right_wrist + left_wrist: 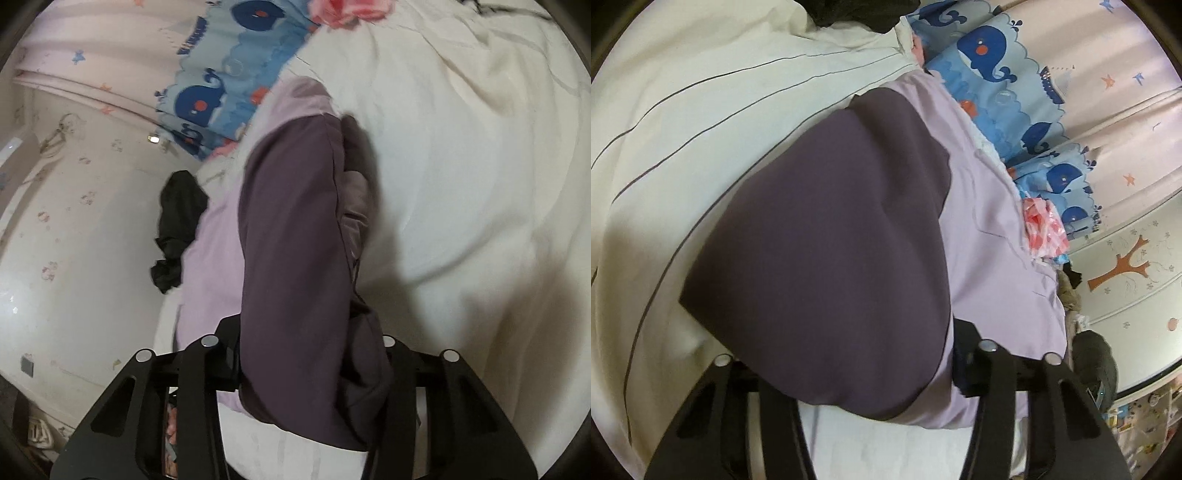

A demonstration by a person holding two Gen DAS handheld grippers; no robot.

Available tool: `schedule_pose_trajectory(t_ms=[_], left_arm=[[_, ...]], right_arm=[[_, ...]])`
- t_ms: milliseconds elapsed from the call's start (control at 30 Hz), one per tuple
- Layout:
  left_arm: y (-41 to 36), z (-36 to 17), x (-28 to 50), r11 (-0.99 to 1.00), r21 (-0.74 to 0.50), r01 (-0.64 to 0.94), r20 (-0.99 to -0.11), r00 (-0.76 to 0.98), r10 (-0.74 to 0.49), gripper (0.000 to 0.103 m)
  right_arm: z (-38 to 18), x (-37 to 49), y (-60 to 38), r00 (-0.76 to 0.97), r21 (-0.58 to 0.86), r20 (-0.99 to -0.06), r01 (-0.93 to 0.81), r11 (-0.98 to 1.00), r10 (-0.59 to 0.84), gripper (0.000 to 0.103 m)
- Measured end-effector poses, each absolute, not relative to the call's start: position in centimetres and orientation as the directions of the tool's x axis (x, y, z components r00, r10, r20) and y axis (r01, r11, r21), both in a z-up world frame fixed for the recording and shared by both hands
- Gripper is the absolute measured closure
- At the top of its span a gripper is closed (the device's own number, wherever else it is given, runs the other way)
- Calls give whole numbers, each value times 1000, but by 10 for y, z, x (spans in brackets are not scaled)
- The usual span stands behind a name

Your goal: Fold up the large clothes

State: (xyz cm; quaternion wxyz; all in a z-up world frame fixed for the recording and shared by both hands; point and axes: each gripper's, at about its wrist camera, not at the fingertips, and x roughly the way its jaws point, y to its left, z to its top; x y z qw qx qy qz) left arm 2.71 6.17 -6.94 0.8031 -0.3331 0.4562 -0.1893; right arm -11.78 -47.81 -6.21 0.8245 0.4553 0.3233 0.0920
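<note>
now the left gripper and right gripper each pinch an end of the purple garment, lifting it over the white bed sheet to fold it

No text, label, brand or number can be read in either view. Only pictures are seen: whales on the blue curtain, a tree figure on the wall. Small clutter at the lower right of the left view is too blurred for reading.
</note>
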Motion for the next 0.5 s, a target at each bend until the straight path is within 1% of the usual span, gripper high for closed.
schedule_pose_trajectory(t_ms=[100,200,300,367,467,500], left_arm=[[68,-46,17,676,-736,33,-570,509,-645,59],[66,-13,-3,679,-728,94,-559,492,-668,60],[70,3,-30,680,-722,132,-560,466,-685,61],[75,0,-48,682,-720,130,-575,437,-691,61],[82,-20,-73,696,-709,115,-604,410,-684,60],[84,-30,-79,706,-702,99,-622,398,-674,60]], right_arm=[[-39,-131,-472,777,805,-432,102,584,459,65],[-22,-153,-470,785,819,-393,62,571,479,66],[-13,-196,-465,788,824,-367,27,567,495,66],[-13,-213,-462,774,816,-387,34,577,502,66],[-30,-246,-458,746,810,-439,87,580,501,66],[-43,-255,-457,724,807,-468,116,579,507,63]])
